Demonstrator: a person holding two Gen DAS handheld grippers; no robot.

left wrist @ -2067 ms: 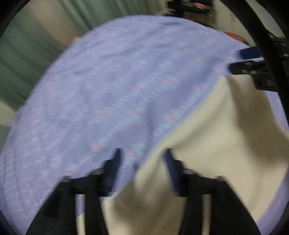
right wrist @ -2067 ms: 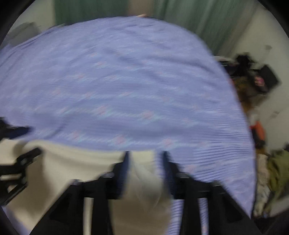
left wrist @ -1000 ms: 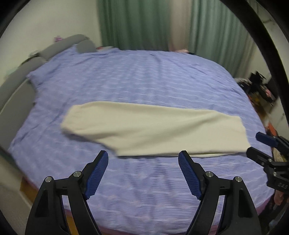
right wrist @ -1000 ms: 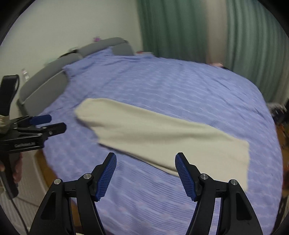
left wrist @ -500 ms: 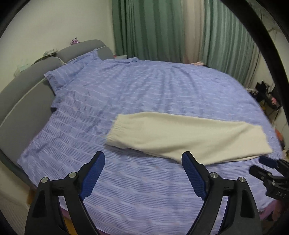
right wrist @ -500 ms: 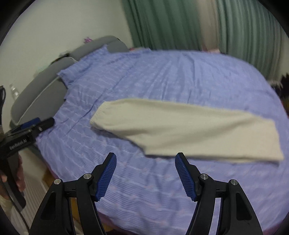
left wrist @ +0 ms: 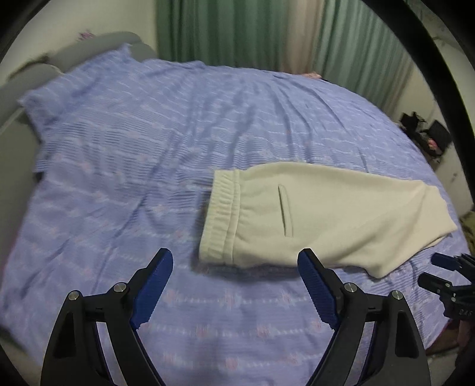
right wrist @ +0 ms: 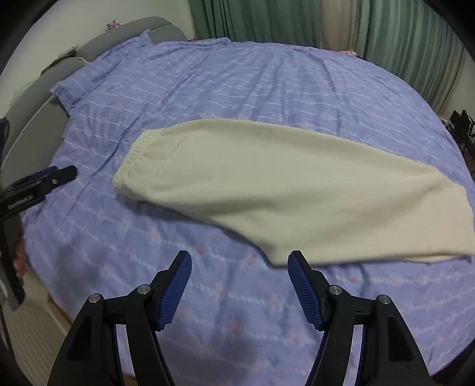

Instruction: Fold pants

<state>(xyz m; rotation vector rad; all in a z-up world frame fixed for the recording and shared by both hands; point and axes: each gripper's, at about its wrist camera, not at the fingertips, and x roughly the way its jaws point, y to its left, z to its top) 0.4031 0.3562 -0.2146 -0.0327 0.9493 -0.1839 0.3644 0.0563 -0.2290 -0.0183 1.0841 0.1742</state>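
Lavender-blue striped bedding (right wrist: 237, 89) covers a wide bed with a grey headboard (right wrist: 98, 41) at its far left, green curtains (right wrist: 267, 17) hanging behind. Cream pants (right wrist: 282, 190), already doubled leg over leg, lie flat across the middle of the bed, the ribbed waistband (left wrist: 221, 216) toward the headboard end and a slit pocket (left wrist: 285, 207) showing just beside it; the leg end runs off toward the right edge in the right wrist view. The left gripper (left wrist: 234, 264) hovers over bare sheet just short of the waistband corner, its blue pads closing slightly from a wide spread, with nothing between them. The right gripper (right wrist: 239, 267) hangs near the pants' nearest edge, partway along the leg, its pads apart and likewise empty. Judging by the layout, the next fold brings one end over the other. It would go best with each gripper taking a near corner through both layers, lifting evenly so the cloth stays taut, and laying edge on edge without dragging the sheet into wrinkles.
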